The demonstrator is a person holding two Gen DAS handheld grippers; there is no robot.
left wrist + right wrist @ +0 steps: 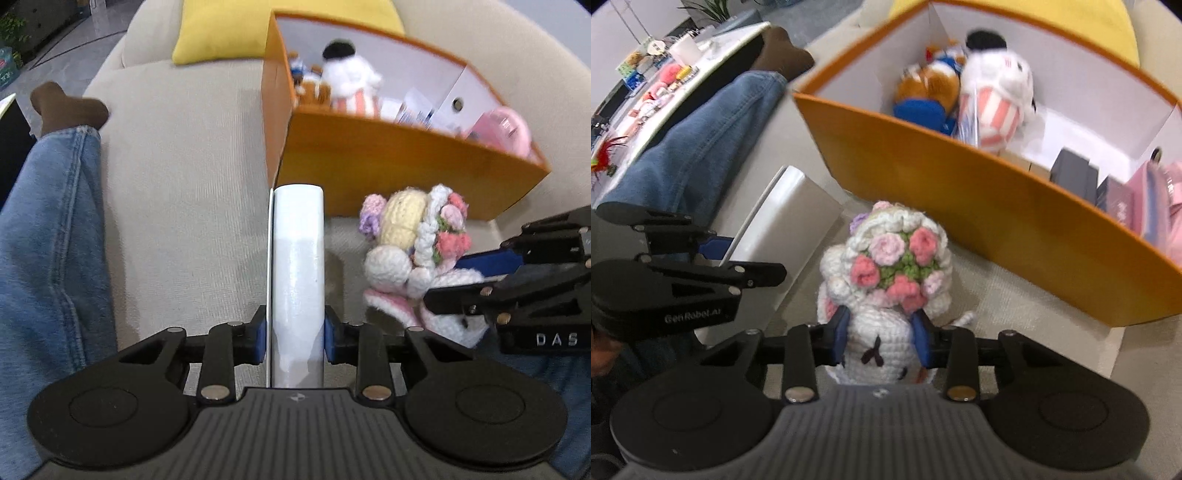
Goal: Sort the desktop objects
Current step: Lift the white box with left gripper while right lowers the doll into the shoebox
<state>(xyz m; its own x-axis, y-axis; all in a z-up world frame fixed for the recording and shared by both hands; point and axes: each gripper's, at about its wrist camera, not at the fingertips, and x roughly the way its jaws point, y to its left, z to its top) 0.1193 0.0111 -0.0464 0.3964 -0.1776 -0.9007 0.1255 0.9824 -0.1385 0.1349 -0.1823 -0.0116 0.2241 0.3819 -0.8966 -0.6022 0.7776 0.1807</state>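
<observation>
The left gripper [295,338] held a white box [297,280] between its blue pads, the jaws narrowed onto its two broad sides; the box stood on edge with its long axis running straight up the middle of the left wrist view, its far end almost at the near corner of the orange bin [388,166]. The right gripper [881,338] was closed on the head of a crocheted doll [886,280], pads pressed into the wool at lower centre of the right wrist view, the doll's flower bouquet pointing up the frame toward the bin's near wall [979,206]. In both views the bin lay above and to the right of the held things, open side up, with plush toys [990,92] at its upper left end and small boxes [1075,173] at its right. The doll sat closer to the bin's long wall, so the right hand looked the nearer; each thing would likely have to clear that wall first.
</observation>
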